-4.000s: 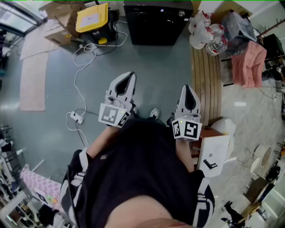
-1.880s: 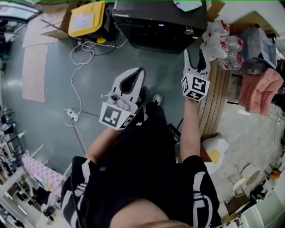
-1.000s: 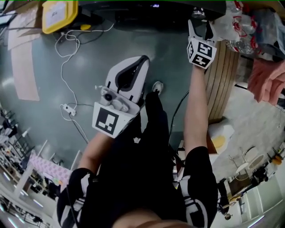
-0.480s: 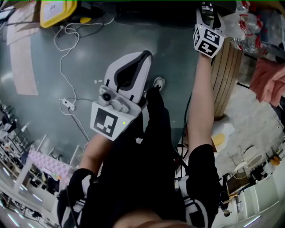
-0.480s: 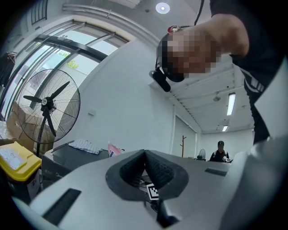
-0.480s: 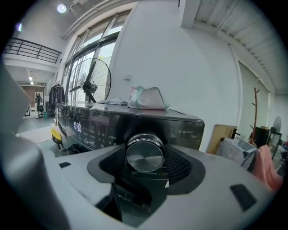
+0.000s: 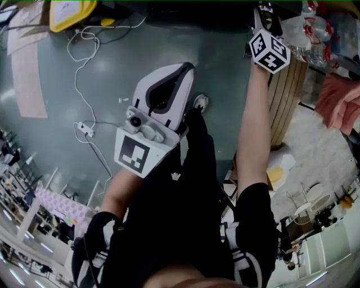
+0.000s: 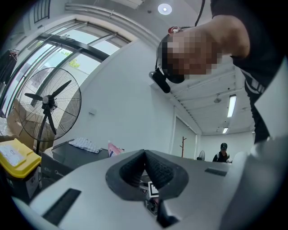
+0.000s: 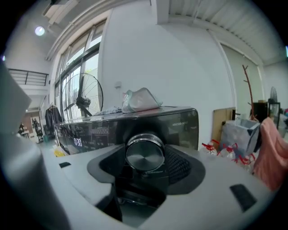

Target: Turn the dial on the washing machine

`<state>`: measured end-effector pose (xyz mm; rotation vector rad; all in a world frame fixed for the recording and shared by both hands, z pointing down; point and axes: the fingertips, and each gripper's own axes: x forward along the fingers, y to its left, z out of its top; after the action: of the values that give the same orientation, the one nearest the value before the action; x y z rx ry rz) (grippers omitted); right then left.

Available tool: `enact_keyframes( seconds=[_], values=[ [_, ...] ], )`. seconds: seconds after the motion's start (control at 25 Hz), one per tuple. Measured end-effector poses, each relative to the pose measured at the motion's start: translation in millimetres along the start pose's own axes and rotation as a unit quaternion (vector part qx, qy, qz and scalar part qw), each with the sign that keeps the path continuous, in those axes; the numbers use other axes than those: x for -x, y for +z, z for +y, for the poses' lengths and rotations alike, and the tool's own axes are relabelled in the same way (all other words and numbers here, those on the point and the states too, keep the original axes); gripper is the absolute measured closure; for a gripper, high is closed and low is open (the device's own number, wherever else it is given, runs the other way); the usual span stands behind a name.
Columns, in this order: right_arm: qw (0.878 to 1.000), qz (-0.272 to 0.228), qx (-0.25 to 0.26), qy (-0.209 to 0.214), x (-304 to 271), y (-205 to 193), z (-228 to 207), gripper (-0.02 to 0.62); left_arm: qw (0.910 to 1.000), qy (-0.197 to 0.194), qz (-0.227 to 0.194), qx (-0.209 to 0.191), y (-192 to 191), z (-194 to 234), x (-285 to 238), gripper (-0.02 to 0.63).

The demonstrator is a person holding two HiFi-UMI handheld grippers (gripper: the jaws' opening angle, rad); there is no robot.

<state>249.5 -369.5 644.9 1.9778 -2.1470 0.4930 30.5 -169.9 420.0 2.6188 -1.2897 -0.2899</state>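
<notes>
Brushed silver metal, round and shiny: the dial (image 9: 145, 154) stands out from the dark glossy front panel of the washing machine (image 9: 184, 126), toward the panel's right side and well right of the lit display digits (image 9: 77, 142). The right gripper view shows it squarely between the 2 jaws of the right gripper (image 7: 264, 12). Those jaws have just been closing around it, and the ribbed pads appear to rest against its left and right sides, so it looks gripped. The turn itself seems about to begin.

The left gripper (image 7: 181, 72) hangs well apart from the machine, over the grey floor (image 7: 67, 84) by the person's leg. Its jaws are pressed together with nothing in them. A pale bundle, perhaps cloth (image 9: 140, 100), lies on top of the machine, and a standing fan (image 9: 83, 102) is behind it.

Risks from here:
- If the squeeze is light, the smooth rim could slip through the pads and leave the setting unchanged.
- A roll off the dial's axis could pry it sideways.
- Too long a roll could overshoot the wanted program.
</notes>
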Motion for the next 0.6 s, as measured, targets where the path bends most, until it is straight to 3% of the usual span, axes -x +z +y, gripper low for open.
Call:
enact_keyframes(
  seconds=[0.16, 0.32, 0.44, 0.6],
  values=[
    [0.998, 0.011, 0.061, -0.010, -0.9, -2.0, 4.5, 0.290, 1.0000, -0.003, 0.000, 0.003, 1.5, -0.1, -1.0, 0.583],
    [0.997, 0.020, 0.069, -0.016, -2.4, -5.9, 5.3, 0.293, 1.0000, -0.006, -0.002, 0.003, 2.3, -1.2, -0.5, 0.583],
    [0.999, 0.018, 0.043, -0.015, -1.2, -5.2, 4.7, 0.307, 1.0000, -0.008, -0.002, 0.005, 3.0, -2.8, 2.2, 0.583],
    [0.999, 0.016, -0.032, 0.002, -1.3, -1.7, 0.1, 0.308, 0.9999, -0.008, 0.001, 0.007, 2.2, -3.1, 2.2, 0.583]
  ],
)
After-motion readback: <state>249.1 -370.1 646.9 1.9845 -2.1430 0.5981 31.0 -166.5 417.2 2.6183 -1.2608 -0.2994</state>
